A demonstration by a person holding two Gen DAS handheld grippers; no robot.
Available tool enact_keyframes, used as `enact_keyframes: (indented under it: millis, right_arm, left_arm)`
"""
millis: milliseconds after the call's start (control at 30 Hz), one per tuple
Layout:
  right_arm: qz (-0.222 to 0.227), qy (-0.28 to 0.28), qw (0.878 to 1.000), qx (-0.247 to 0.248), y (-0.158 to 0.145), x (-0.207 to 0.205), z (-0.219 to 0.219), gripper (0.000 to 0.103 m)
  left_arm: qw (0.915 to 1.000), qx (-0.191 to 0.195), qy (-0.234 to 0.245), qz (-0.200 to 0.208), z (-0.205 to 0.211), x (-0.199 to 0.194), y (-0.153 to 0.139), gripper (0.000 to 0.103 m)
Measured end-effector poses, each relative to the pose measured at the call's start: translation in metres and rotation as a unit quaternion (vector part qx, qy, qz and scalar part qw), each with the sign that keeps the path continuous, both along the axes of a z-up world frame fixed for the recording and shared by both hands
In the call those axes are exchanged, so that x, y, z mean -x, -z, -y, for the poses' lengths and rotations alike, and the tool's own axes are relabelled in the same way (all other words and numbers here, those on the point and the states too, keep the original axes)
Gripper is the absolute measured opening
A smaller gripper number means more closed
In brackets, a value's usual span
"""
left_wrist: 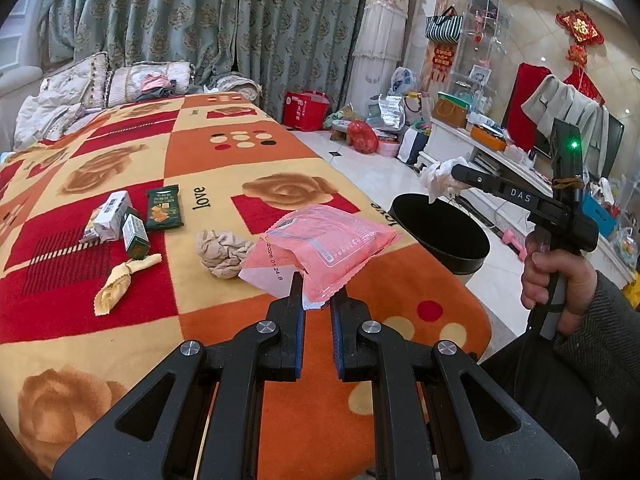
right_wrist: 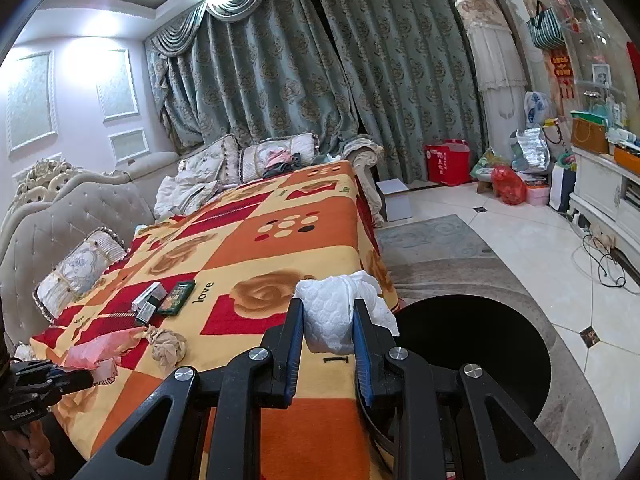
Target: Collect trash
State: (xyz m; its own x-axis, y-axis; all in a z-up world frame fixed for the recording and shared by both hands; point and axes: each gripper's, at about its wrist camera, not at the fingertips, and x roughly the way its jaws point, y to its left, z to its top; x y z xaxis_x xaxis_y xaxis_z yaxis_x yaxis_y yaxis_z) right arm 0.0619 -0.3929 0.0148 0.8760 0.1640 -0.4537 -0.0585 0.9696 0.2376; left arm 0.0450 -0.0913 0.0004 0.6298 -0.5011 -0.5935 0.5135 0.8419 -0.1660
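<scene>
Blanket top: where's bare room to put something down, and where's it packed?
Free: the far half of the blanket, from the dot square back to the pillows, and the near orange patch by the left gripper. Crowded: the cluster of cartons, green wrapper, yellow rag, beige wad and pink packet.
</scene>
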Motion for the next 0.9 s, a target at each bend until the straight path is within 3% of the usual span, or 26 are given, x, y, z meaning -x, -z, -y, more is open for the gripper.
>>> enact_keyframes:
  millis: [900]
  right_arm:
    - [0.002, 0.005, 1.000, 0.002, 0.0001, 0.0013, 0.0024, 0.022]
  left_arm:
    - [1.0000, -0.003, 0.009, 0.000, 0.0031, -0.0021, -0.0003, 0.009]
